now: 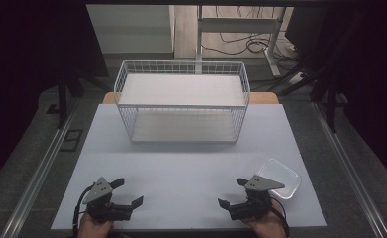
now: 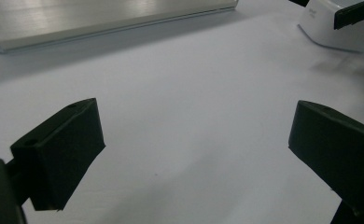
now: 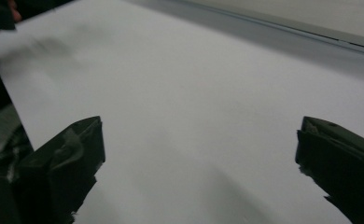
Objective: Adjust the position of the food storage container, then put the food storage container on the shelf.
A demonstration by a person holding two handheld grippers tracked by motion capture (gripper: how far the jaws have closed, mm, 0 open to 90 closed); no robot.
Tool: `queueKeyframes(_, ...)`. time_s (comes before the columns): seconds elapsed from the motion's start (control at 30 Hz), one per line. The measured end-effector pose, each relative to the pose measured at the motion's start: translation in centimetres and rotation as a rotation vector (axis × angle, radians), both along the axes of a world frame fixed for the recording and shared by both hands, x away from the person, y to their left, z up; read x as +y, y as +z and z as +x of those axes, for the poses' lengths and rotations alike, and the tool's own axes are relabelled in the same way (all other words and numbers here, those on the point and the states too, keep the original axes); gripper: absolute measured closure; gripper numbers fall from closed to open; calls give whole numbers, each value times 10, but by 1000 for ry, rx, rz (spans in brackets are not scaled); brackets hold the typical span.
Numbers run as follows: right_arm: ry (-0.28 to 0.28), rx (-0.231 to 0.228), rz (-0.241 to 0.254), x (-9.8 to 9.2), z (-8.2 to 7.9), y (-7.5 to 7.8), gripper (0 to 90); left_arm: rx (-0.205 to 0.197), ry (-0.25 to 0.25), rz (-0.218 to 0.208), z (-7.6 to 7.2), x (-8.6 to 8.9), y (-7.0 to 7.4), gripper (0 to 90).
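A white rectangular tabletop (image 1: pixel 181 168) is carrying a white wire two-tier basket rack (image 1: pixel 181 101) at twelve o'clock. A clear shallow plastic tray (image 1: pixel 283 176) is sitting at four o'clock, touching the right gripper (image 1: pixel 233 193). At seven o'clock the left gripper (image 1: pixel 128 192) is resting, both grippers' jaws gaping wide, holding nothing.

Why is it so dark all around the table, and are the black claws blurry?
High view: light falls on the white table and wire rack; the surroundings stay nearly black. Left gripper view: the near jaws look soft, and the rack's base glares. Right gripper view: jaws blurred, table dim and grey.
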State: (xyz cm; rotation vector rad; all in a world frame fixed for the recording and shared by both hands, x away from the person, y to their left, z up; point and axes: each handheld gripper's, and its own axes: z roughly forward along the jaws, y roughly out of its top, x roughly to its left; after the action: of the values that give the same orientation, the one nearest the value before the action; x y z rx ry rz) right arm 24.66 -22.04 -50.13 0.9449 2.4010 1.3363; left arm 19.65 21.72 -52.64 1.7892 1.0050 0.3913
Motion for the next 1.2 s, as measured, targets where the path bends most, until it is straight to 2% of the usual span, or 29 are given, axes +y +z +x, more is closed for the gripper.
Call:
queueKeyframes(0.03,1,5,-15,1,0,0,74,9,3,12,0,0,0,32)
queueKeyframes(0.2,-12,22,-6,2,1,2,113,50,46,122,0,-2,-2,69)
queueKeyframes(0.43,-26,11,-30,-1,0,4,214,70,51,162,-1,-6,-2,31)
queueKeyframes(0.57,-26,-22,-34,-3,-3,9,323,71,34,148,-1,-6,-1,15)
queueKeyframes(0.63,-32,-29,-44,-5,-3,10,361,60,29,139,-2,-6,0,15)
queueKeyframes(0.73,-28,-17,-46,-7,-1,9,413,48,30,151,-3,-8,1,19)
queueKeyframes(0.83,-32,-24,-49,-7,-2,10,450,38,33,156,-4,-8,1,26)
queueKeyframes(1.0,-29,-23,-76,-7,-3,12,544,32,37,136,-3,-5,1,24)
queueKeyframes(1.13,-30,-3,-46,-9,0,16,641,30,41,128,-3,-4,1,23)
queueKeyframes(1.2,-39,-8,-43,-10,1,20,696,30,42,130,-3,-4,1,23)
